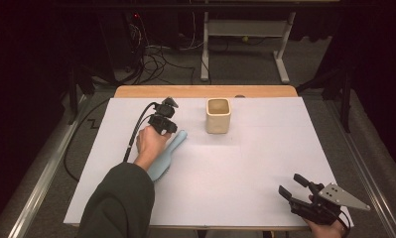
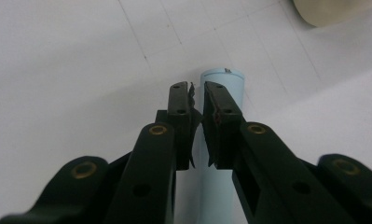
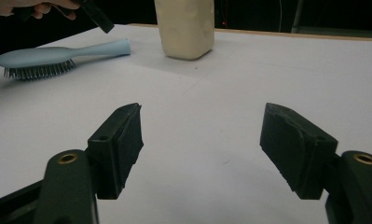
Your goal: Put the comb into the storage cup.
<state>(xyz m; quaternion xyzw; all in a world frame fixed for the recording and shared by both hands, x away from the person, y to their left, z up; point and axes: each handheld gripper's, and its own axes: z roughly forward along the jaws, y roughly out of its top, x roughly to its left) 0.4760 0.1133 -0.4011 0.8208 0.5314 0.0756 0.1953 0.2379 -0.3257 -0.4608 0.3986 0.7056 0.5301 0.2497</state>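
Broadly, the white-covered surface (image 1: 265,168) carries two things: a cream, square-mouthed ceramic cup (image 1: 218,115) standing upright toward the far edge, and, well to its left, a pale blue plastic hairbrush (image 1: 166,154) lying flat, bristles down, with its handle pointing toward the cup. The left tool (image 1: 168,125) sits low over the handle end of the brush; in the left gripper view (image 2: 197,100) its jaws are almost together above the handle (image 2: 221,84), with only a thin slit between them. The pads appear to rest on top of the handle rather than on its two sides, so I judge that nothing is gripped yet. The right tool (image 1: 291,186) rests near the front right corner, well apart from both things, its jaws spread wide around bare surface in the right gripper view (image 3: 200,140) and holding nothing. The step in hand looks like taking the brush by its handle. To do that well, the left jaws should part enough to pass either side of the handle, come down square to it a little back from the tip, then close firmly so the rounded plastic cannot roll or tip toward the heavier head.
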